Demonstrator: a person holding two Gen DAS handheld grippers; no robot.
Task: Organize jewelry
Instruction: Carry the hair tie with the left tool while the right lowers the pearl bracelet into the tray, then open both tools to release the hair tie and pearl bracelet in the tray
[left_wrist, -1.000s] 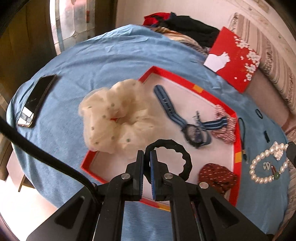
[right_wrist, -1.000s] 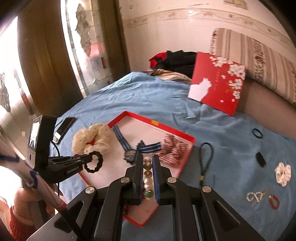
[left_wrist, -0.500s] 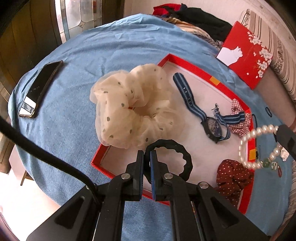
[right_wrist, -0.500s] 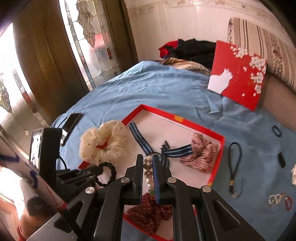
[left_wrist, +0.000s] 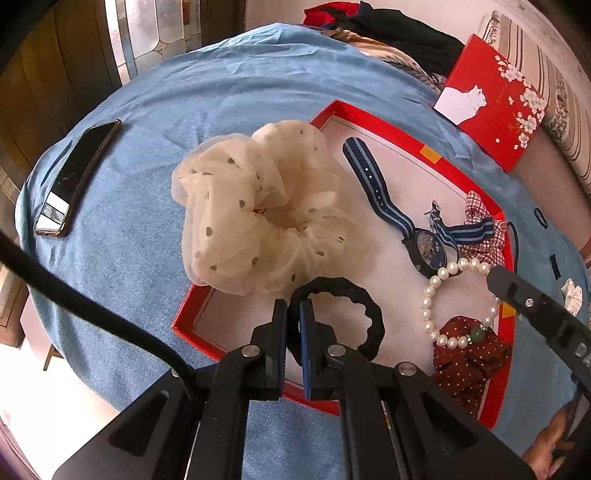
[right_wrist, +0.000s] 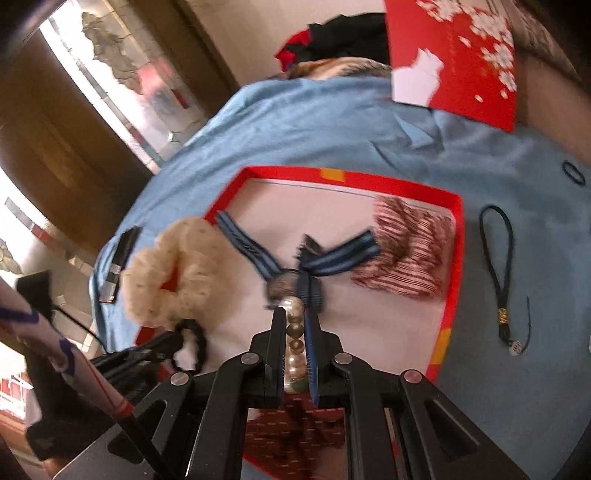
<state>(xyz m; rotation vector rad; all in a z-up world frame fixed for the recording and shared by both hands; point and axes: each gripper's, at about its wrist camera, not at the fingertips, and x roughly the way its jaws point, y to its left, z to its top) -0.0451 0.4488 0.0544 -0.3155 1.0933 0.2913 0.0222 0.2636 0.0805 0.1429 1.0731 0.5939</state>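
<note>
A shallow red cardboard tray with a white floor (left_wrist: 388, 129) lies on the blue cloth-covered surface (left_wrist: 147, 229) and serves as the landmark here. Well left of the tray, a black smartphone (left_wrist: 74, 181) rests flat on the cloth. Over the tray's left corner sits a cream sheer polka-dot scrunchie (left_wrist: 255, 218), partly spilling over the rim.

At the tray's near edge, the left tool (left_wrist: 292, 314) is clenched on a black wavy fabric hair tie (left_wrist: 354, 310), whose loop hangs over the tray's white floor just beside the cream scrunchie.

In the middle of the tray lies a dark-faced wristwatch with a navy striped fabric strap (left_wrist: 391, 206), its strap running toward the far rim. At the tray's right rim, touching the watch strap, sits a red-and-white checked scrunchie (left_wrist: 487, 240).

The right tool (right_wrist: 294, 325) is clenched on a white pearl bracelet with one green bead (left_wrist: 443, 299); the bracelet's loop hangs over the right part of the tray, between the watch and a dark red white-dotted scrunchie (left_wrist: 469, 362) in the tray's near right corner.

Right of the tray, a dark cord lanyard with a gold bead (right_wrist: 498, 266) and a thin black elastic ring (right_wrist: 574, 173) lie on the cloth. Beyond the tray's far side, a red lid printed with a white cat and blossoms (left_wrist: 491, 99) leans on a striped cushion.
</note>
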